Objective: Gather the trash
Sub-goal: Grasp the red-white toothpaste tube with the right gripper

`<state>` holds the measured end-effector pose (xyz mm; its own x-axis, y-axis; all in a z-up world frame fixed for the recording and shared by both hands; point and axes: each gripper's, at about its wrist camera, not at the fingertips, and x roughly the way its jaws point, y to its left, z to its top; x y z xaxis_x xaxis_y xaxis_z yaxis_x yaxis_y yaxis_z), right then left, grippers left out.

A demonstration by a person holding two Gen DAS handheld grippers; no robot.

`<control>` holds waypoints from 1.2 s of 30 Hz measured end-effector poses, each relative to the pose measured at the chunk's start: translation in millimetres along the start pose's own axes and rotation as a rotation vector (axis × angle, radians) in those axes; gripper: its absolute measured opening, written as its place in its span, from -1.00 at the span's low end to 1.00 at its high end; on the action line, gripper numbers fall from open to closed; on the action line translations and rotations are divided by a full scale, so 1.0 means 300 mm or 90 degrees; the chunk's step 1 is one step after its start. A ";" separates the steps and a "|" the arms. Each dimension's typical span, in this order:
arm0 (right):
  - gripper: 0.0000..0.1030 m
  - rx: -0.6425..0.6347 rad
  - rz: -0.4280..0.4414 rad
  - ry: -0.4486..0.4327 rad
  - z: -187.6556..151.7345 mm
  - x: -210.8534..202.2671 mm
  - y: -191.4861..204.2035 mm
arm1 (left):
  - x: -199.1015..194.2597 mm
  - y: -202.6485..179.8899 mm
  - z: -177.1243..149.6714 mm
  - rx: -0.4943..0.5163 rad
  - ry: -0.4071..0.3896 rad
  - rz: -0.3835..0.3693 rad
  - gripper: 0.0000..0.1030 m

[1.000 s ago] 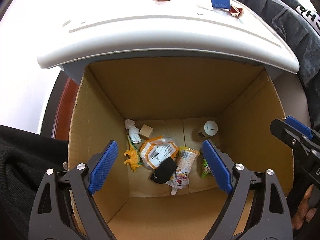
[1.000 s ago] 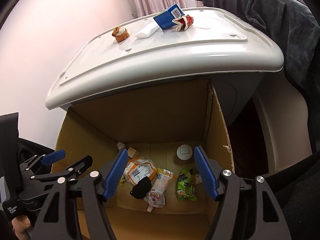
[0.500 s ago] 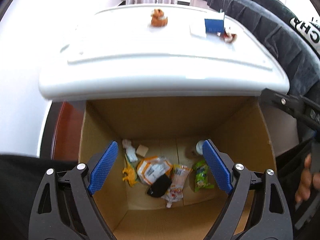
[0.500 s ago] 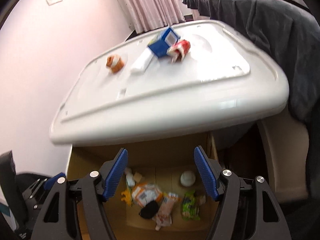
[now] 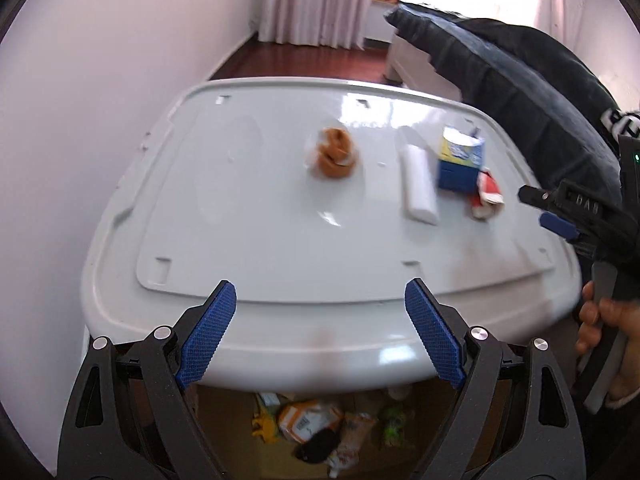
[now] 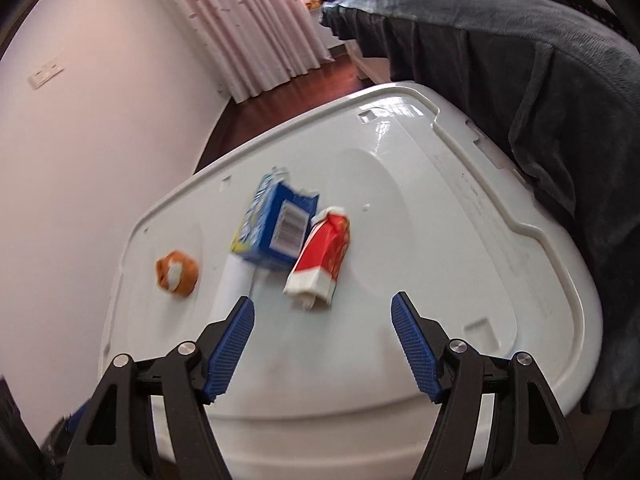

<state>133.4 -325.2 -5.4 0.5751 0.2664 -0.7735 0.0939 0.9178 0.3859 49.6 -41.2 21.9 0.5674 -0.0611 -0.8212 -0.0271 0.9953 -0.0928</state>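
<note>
Trash lies on a white plastic lid (image 5: 260,216) (image 6: 460,264): an orange crumpled wrapper (image 5: 335,153) (image 6: 177,274), a white tube (image 5: 418,186) (image 6: 231,280), a blue carton (image 5: 460,164) (image 6: 276,226) and a red and white wrapper (image 5: 486,196) (image 6: 322,258). My left gripper (image 5: 320,340) is open and empty above the lid's near edge. My right gripper (image 6: 322,350) is open and empty, just short of the red wrapper; it also shows at the right of the left wrist view (image 5: 568,216).
Below the lid's near edge a cardboard box (image 5: 224,432) holds several pieces of collected trash (image 5: 316,424). Dark clothing (image 5: 520,92) (image 6: 520,80) hangs along the lid's right side. A pink wall (image 5: 80,120) stands on the left, curtains (image 5: 316,0) behind.
Both grippers have risen from the cardboard box to above the white lid. The views tilted up from the box's inside to the trash on the lid. Both stayed open.
</note>
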 end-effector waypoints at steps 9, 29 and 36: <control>0.18 0.032 -0.049 0.060 0.136 0.178 0.005 | 0.068 0.065 -0.028 -0.103 0.064 -0.053 0.64; -0.21 -0.108 -0.216 0.054 0.091 0.297 0.120 | 0.024 0.026 -0.026 -0.076 0.041 -0.070 0.64; -0.47 -0.125 -0.208 0.010 0.024 0.255 0.108 | 0.036 0.002 -0.028 -0.062 0.042 -0.064 0.64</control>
<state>186.3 -277.1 -48.3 0.5273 -0.0470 -0.8484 0.1122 0.9936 0.0147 48.8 -41.9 8.1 0.5166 -0.1682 -0.8395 -0.0539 0.9722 -0.2280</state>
